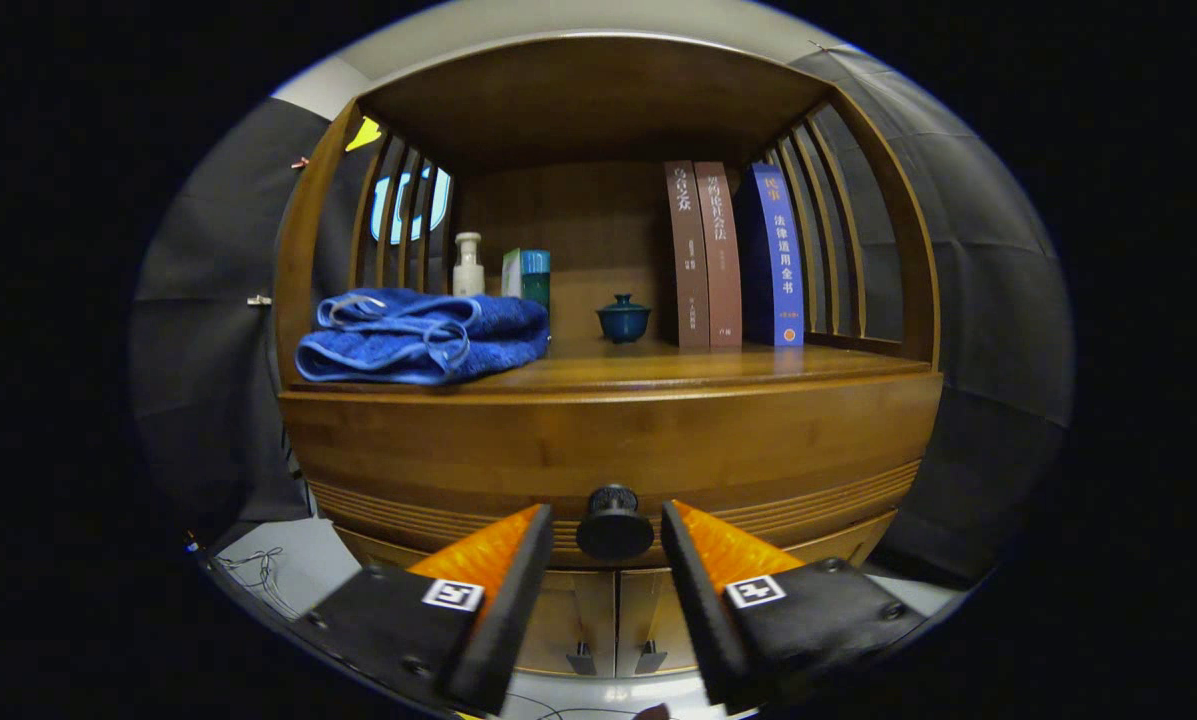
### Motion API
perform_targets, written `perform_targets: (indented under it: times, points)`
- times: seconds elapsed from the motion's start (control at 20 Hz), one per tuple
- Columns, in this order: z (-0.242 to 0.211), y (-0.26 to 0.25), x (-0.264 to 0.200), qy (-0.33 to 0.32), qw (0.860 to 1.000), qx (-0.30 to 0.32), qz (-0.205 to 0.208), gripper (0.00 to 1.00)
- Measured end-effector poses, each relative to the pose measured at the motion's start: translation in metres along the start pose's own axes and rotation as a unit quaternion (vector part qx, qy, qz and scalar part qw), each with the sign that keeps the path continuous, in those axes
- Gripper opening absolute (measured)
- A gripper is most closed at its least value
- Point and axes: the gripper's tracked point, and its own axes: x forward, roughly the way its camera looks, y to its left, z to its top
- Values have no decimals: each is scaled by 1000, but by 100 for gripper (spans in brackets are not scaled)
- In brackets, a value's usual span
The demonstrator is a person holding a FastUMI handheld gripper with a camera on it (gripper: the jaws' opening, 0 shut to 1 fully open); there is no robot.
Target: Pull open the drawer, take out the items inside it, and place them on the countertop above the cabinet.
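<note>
The gripper [608,535] is spread around the drawer's black knob [614,524], fingers not touching; the knob looks rigid, small, graspable by its neck.

Tongs-mounted fisheye, facing the cabinet front at close range

The camera rides on the tongs [608,535] and looks forward along the two orange fingers [488,550], level with the drawer's black knob [614,522], which sits close between the spread tips. It faces the wooden cabinet [608,440] squarely from slightly below the surface [658,368], so the shelf alcove above curves upward and the lower doors [613,610] show beneath.
</note>
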Motion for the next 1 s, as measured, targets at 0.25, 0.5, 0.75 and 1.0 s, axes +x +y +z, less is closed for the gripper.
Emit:
perform_targets:
  times: [0.25,0.5,0.75,1.0]
  points:
    - [7,0,11,-5,999,38,5,52]
    - [3,-2,19,8,1000,13,5,33]
    - [1,-4,-1,15,1000,23,8,23]
    - [-7,-6,-52,15,999,29,18,23]
